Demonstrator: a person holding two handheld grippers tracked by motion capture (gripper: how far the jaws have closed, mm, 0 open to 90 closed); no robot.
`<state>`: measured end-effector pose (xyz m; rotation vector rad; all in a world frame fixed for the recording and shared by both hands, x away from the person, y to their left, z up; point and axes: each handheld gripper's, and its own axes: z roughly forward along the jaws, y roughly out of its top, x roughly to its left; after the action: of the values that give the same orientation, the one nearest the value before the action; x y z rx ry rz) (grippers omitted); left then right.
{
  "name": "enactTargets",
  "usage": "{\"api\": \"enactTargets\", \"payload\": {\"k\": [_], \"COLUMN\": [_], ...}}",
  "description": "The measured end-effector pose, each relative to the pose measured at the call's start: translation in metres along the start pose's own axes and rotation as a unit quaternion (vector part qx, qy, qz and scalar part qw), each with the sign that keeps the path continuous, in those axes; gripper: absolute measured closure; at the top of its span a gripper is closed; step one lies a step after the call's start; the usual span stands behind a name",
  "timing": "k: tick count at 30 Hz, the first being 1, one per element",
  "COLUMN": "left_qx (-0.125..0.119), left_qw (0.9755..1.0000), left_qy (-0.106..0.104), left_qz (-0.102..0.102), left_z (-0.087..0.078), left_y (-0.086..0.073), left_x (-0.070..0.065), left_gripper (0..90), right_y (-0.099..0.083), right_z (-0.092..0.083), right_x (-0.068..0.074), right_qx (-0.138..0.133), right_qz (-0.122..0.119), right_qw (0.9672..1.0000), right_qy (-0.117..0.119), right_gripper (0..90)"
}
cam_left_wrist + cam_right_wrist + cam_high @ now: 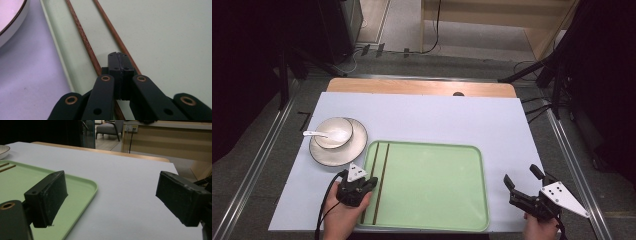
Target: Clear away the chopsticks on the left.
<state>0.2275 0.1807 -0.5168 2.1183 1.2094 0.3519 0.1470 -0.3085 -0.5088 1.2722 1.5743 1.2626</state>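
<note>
Two brown chopsticks (379,160) lie side by side along the left part of a pale green tray (437,190). My left gripper (372,181) hovers over their near ends, shut, its jaws pressed flat together with nothing between them. In the left gripper view the closed tips (118,56) sit just above the tray (162,37), between the two chopsticks (82,37). My right gripper (521,175) rests off the tray's right edge, open and empty. Its own view shows the jaws wide apart (112,195) over the white table, with the tray's corner (75,187) at left.
A white bowl (334,132) holding a white spoon (314,133) sits on a dark-rimmed plate (354,150) just beyond the tray's left corner. The plate's rim (12,20) lies close to my left gripper. The white table top (437,115) stretches behind the tray.
</note>
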Motion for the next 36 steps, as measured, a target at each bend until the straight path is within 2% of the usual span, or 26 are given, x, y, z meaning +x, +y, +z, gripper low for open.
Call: {"api": "enactTargets", "payload": {"k": [4, 11, 19, 22, 23, 24, 25, 26, 28, 29, 30, 33, 35, 36], "left_qx": [-0.003, -0.013, -0.022, -0.037, -0.037, -0.052, -0.052, -0.063, -0.084, -0.087, -0.106, -0.119, -0.135, -0.149], "left_qw": [0.9999, 0.9996, 0.9992, 0.9982, 0.9982, 0.9967, 0.9967, 0.9956, 0.9928, 0.9918, 0.989, 0.9876, 0.9855, 0.9826], "left_qy": [-0.008, -0.021, -0.032, -0.048, -0.048, -0.062, -0.062, -0.068, -0.083, -0.092, -0.102, -0.1, -0.102, -0.11], "left_qz": [-0.007, -0.012, -0.004, 0.003, 0.003, 0.005, 0.005, 0.012, 0.021, 0.018, 0.019, 0.018, 0.013, 0.016], "left_z": [-0.005, -0.006, -0.004, -0.006, -0.006, -0.007, -0.007, -0.008, -0.009, -0.009, -0.012, -0.016, -0.022, -0.029], "left_y": [-0.006, -0.007, -0.007, -0.007, -0.007, -0.006, -0.006, -0.007, -0.006, -0.006, -0.005, -0.004, -0.004, -0.004], "left_x": [0.001, 0.006, 0.007, 0.008, 0.008, 0.009, 0.009, 0.011, 0.014, 0.016, 0.019, 0.023, 0.028, 0.034], "left_gripper": [90.0, 89.4, 88.1, 83.4, 80.4, 76.1, 73.1, 73.1, 58.9, 58.9, 47.8, 31.4, 19.6, 14.0], "right_y": [0.0, 0.0, 0.0, -0.001, -0.001, -0.001, -0.001, -0.001, -0.001, -0.001, -0.001, -0.002, -0.002, -0.002], "right_z": [0.0, 0.001, 0.001, 0.0, 0.0, 0.0, 0.0, 0.0, 0.0, 0.0, 0.0, 0.001, 0.001, 0.002], "right_x": [-0.001, 0.0, 0.001, 0.001, 0.001, 0.0, 0.0, 0.0, -0.001, -0.001, -0.001, -0.001, -0.001, -0.001], "right_qx": [0.0, 0.001, 0.002, 0.004, 0.004, 0.004, 0.004, 0.004, 0.005, 0.005, 0.005, 0.006, 0.007, 0.007], "right_qz": [0.002, -0.001, -0.002, 0.0, 0.0, 0.0, 0.0, -0.002, -0.003, -0.003, -0.002, -0.002, -0.002, -0.003], "right_qw": [1.0, 1.0, 1.0, 1.0, 1.0, 1.0, 1.0, 1.0, 1.0, 1.0, 1.0, 1.0, 1.0, 1.0], "right_qy": [-0.001, 0.002, 0.0, -0.002, -0.002, -0.004, -0.004, -0.005, -0.005, -0.005, -0.005, -0.005, -0.006, -0.005], "right_gripper": [10.1, 10.1, 10.1, 10.1, 10.1, 10.1, 10.1, 10.1, 10.1, 10.1, 10.1, 10.1, 10.1, 10.1]}}
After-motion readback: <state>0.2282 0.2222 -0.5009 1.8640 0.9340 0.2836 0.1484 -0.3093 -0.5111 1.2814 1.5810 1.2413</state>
